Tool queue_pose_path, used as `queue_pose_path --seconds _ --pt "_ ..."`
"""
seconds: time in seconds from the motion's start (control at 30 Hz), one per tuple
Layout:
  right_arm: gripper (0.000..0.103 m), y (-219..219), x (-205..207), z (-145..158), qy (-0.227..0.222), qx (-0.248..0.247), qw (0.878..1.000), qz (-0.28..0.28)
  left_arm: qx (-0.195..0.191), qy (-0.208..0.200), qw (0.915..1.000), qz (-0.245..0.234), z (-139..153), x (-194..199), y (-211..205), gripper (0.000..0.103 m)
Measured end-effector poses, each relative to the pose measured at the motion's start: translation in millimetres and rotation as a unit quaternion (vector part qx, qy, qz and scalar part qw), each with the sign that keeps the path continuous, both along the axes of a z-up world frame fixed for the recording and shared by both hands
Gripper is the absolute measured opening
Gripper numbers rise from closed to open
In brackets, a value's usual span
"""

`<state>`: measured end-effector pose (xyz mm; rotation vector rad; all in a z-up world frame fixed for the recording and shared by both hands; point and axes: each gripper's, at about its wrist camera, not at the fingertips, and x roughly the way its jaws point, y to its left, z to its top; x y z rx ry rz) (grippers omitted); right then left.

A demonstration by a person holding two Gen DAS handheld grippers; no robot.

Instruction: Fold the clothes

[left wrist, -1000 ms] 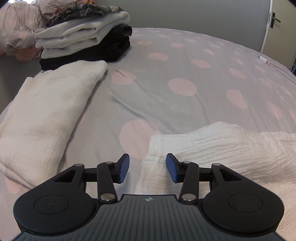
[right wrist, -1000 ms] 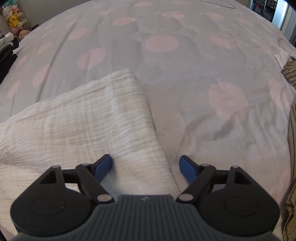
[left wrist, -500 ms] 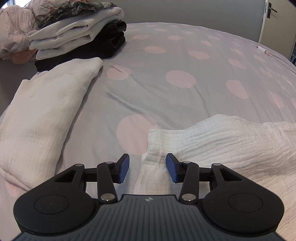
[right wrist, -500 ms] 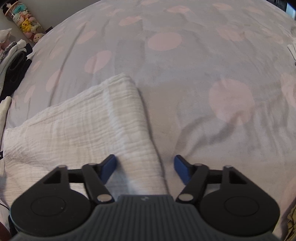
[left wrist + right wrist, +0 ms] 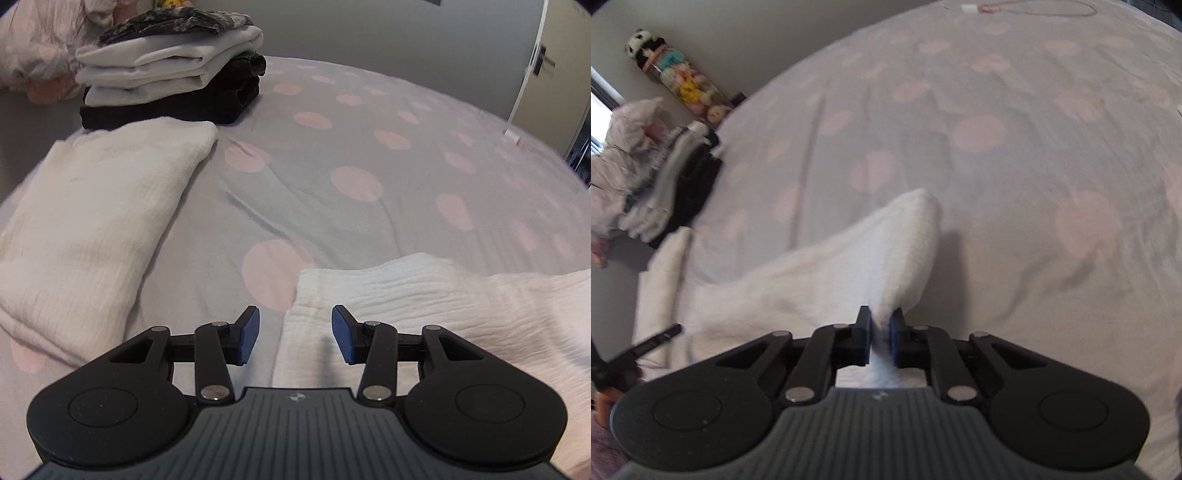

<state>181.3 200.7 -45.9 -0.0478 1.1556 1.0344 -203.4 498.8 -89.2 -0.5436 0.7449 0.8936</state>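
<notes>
A white crinkled cloth [image 5: 424, 295] lies on the grey bed cover with pink dots [image 5: 351, 166]. My left gripper [image 5: 295, 325] hovers open over the cloth's near left corner, its blue pads apart and touching nothing. In the right wrist view the same white cloth [image 5: 849, 266] is bunched and lifted off the bed at its right edge. My right gripper [image 5: 881, 325] has its jaws closing, and the pads pinch a fold of that cloth between them.
A folded cream cloth [image 5: 92, 206] lies at the left of the bed. Behind it stands a stack of folded grey and black clothes [image 5: 170, 77]. A door [image 5: 546, 74] is at the far right. Plush toys [image 5: 679, 74] line the wall.
The right gripper's jaws have come together on the cloth's right edge and risen, pulling the fabric up into a peak. The left gripper stays open and has lifted a little.
</notes>
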Motion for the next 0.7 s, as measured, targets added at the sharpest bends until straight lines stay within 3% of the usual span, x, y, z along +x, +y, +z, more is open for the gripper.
queue_pose_path --seconds 0.23,0.37,0.53,0.7 --pt "0.011 48.4 -68.8 64.5 -0.003 0.039 0.999 0.025 -0.036 -0.046 0.9982 0.012 10.4 -20.4 -0.1 0.051" --pt "0.011 91.7 -120.1 79.2 -0.017 0.054 0.997 0.057 -0.064 -0.072 0.9948 0.031 12.5 -36.1 5.9 0.043" --pt "0.010 153.1 -175.9 65.7 0.005 0.066 0.992 0.106 -0.075 -0.096 0.9910 0.055 16.8 -53.5 12.5 0.043" --pt "0.009 203.6 -225.0 15.8 0.050 0.039 0.987 0.149 -0.084 -0.111 0.9883 0.062 18.7 -61.3 20.7 0.043"
